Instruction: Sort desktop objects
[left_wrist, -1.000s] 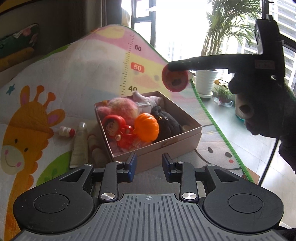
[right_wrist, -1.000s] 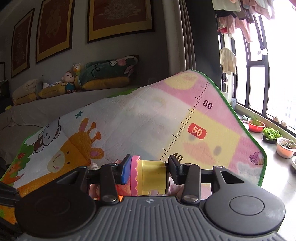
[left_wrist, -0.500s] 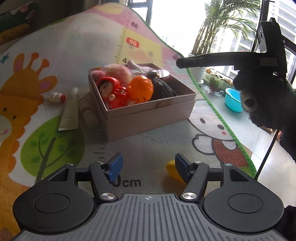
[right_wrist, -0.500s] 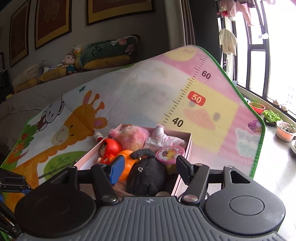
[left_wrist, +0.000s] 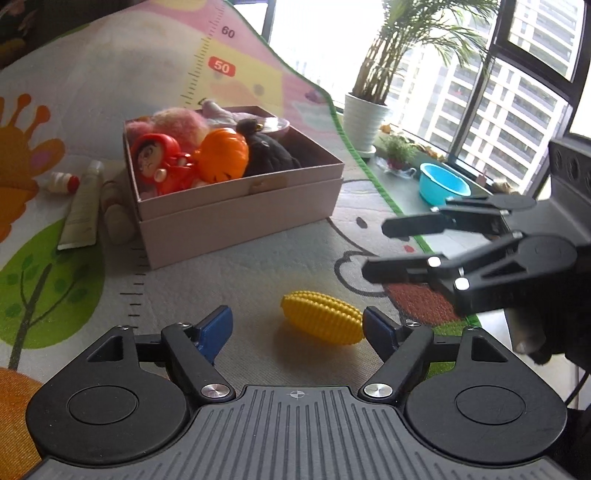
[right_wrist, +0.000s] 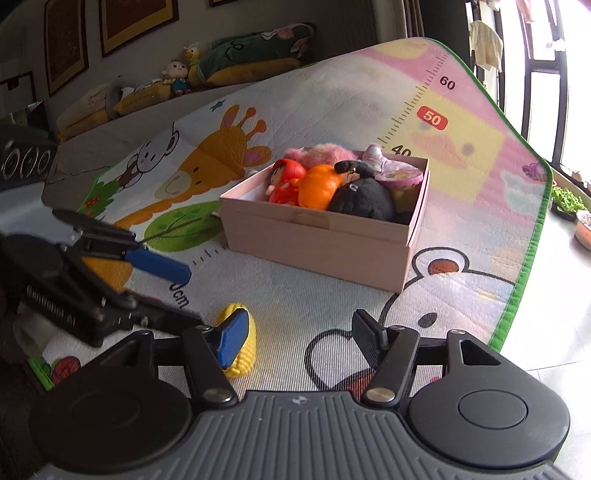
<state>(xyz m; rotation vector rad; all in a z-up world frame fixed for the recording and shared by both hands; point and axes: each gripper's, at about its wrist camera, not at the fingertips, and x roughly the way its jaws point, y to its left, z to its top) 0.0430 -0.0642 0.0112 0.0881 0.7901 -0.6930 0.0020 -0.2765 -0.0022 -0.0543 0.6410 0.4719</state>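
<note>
Left wrist view: the left gripper (left_wrist: 297, 325) hangs low over the mat (left_wrist: 258, 266), its jaws spread wide and having just been opening. The yellow corn (left_wrist: 320, 322) lies on the mat between the blue pads (left_wrist: 216, 326), nearer the right-hand one, and neither pad presses it. Beyond stands the pink box (left_wrist: 236, 206), filled with a red doll (left_wrist: 159, 164), an orange pumpkin (left_wrist: 221, 155), a black plush (left_wrist: 271, 157) and a pink plush (left_wrist: 177, 122). A tube (left_wrist: 83, 206) and a small bottle (left_wrist: 61, 181) lie on the mat left of the box. The right gripper (left_wrist: 373, 247) reaches in from the right, jaws apart and empty.

Right wrist view: the right gripper (right_wrist: 295, 338) holds its jaws spread with nothing between them, only bare mat (right_wrist: 314, 295). The corn (right_wrist: 242, 350) lies partly hidden behind its left pad, well short of the box (right_wrist: 321, 236). The left gripper (right_wrist: 192, 295) comes in from the left, straddling the corn.
</note>
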